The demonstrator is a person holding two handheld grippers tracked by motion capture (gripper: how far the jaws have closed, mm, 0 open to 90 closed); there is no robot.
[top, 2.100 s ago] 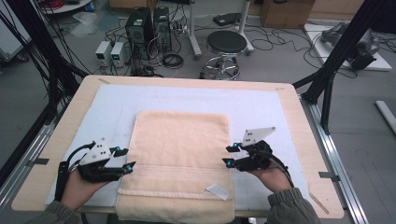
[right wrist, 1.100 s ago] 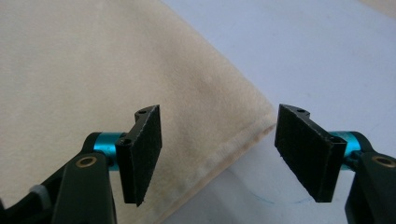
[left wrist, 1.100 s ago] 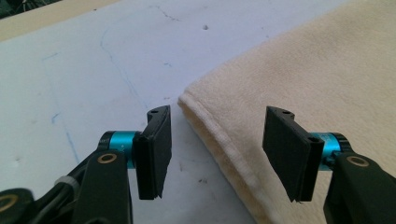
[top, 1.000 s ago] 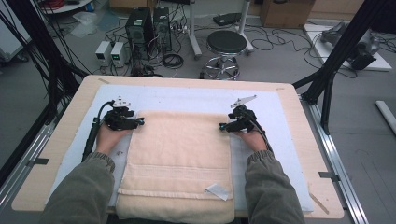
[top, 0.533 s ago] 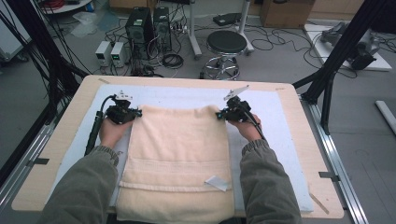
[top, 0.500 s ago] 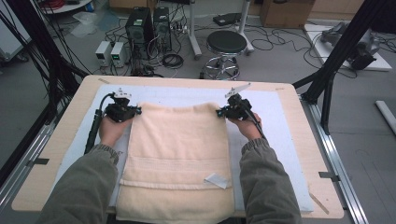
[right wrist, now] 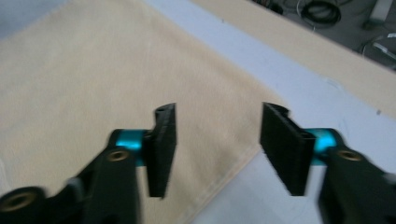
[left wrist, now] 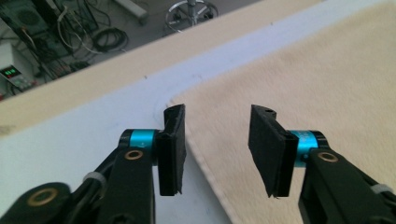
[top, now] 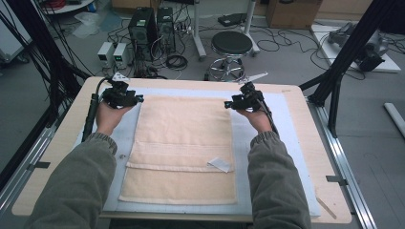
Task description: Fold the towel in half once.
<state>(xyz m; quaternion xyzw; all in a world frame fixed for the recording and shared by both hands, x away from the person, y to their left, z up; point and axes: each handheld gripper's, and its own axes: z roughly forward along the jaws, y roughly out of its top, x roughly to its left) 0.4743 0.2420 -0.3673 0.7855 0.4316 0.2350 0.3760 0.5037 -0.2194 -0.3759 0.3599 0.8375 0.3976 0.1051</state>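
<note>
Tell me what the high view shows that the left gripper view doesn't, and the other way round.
High view alone: the whole towel with a white tag near its front edge, both sleeves, the right gripper at the towel's far right corner, and a stool beyond the table. Left gripper view alone: the left gripper up close, jaws open with nothing between them, just above the towel's far left corner, and a box with a green lit display. Both: towel, blue mat, table edge.
</note>
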